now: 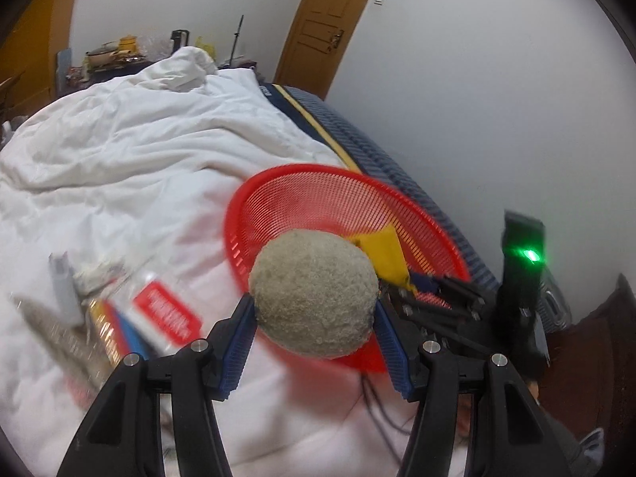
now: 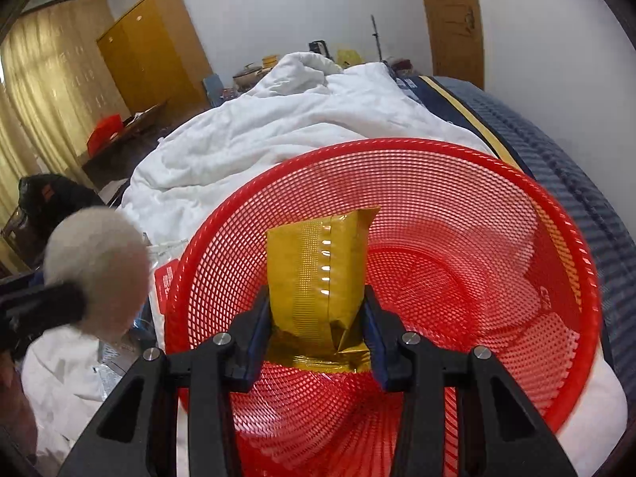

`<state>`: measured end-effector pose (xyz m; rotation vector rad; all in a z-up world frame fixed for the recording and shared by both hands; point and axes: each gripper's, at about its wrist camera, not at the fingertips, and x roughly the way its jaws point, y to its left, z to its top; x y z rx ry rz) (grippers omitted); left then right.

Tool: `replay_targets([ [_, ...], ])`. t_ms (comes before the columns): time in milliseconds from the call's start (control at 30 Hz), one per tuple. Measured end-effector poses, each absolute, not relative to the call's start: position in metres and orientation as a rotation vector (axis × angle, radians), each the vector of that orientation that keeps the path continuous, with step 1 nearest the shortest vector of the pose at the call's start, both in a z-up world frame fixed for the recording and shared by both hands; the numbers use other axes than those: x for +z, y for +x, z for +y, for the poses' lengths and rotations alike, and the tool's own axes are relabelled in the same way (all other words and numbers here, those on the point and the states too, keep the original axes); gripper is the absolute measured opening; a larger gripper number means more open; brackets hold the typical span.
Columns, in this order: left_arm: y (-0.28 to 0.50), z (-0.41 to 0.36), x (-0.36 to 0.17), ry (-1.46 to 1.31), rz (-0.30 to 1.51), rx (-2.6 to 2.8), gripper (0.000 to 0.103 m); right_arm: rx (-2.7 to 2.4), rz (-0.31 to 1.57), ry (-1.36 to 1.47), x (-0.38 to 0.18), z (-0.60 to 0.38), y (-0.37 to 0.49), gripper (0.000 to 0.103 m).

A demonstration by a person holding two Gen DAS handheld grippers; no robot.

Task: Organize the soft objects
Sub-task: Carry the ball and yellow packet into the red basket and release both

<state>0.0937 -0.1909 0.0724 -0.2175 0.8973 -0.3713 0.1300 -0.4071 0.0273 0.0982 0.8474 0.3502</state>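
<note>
Holding gold packet (image 2: pixel 318 278), right gripper (image 2: pixel 318 318) shd lower into red basket (image 2: pixel 457 167) before releasing; left gripper (image 1: pixel 314 318) grips fuzzy ball (image 1: pixel 314 290).

Basket (image 2: pixel 457 183) rests on the bed (image 2: pixel 278 127); pouch (image 2: pixel 318 278) over basket; ball (image 2: pixel 95 266) left of basket.

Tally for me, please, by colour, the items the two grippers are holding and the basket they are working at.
Grey-beige: 1, the fuzzy ball in the left gripper.
Gold: 1, the foil packet in the right gripper.
Red: 1, the mesh basket on the white duvet.
Total: 3.
</note>
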Motion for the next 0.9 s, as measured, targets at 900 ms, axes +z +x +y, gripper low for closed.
replay_targets([
  [900, 0.186, -0.292, -0.027, 0.077, 1.159, -0.258, 0.067, 0.270, 1.264, -0.111, -0.048, -0.404, 0.136, 0.043],
])
